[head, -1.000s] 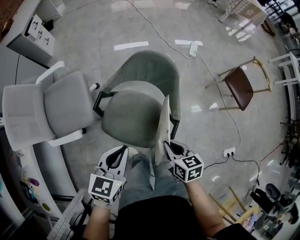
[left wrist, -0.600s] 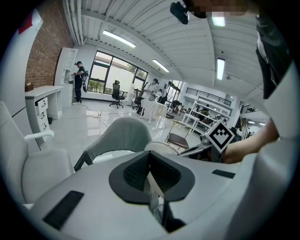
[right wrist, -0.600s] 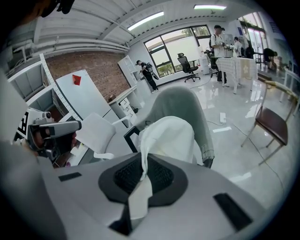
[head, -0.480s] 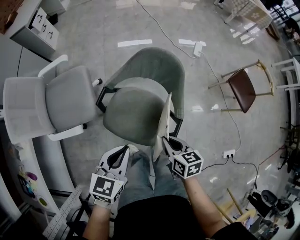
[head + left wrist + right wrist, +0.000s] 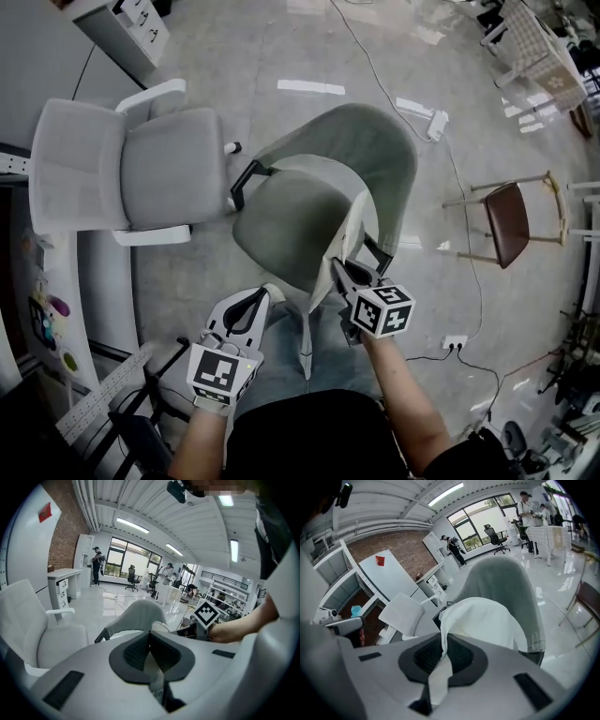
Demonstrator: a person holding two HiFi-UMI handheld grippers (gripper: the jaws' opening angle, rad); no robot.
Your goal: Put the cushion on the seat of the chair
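A grey-green shell chair (image 5: 375, 155) stands in front of me, its round seat (image 5: 291, 225) bare. My right gripper (image 5: 339, 272) is shut on the edge of a white cushion (image 5: 352, 232). The cushion stands on edge along the right side of the seat. In the right gripper view the cushion (image 5: 483, 620) billows before the chair back, and a strip of its fabric runs down between the right gripper's (image 5: 443, 644) pads. My left gripper (image 5: 267, 292) hovers at the seat's near edge. The pads of the left gripper (image 5: 150, 634) meet, and I see no cushion fabric in them.
A light grey office chair (image 5: 141, 173) stands close on the left of the green chair. A wooden chair with a brown seat (image 5: 506, 220) is at the right. A power strip (image 5: 436, 122) and its cable lie on the glossy floor behind. A desk (image 5: 56, 309) curves along the left.
Both hands have moved forward toward the green chair, the right one carrying the cushion, still on edge. The head view has swung, so the chairs sit further right in it.
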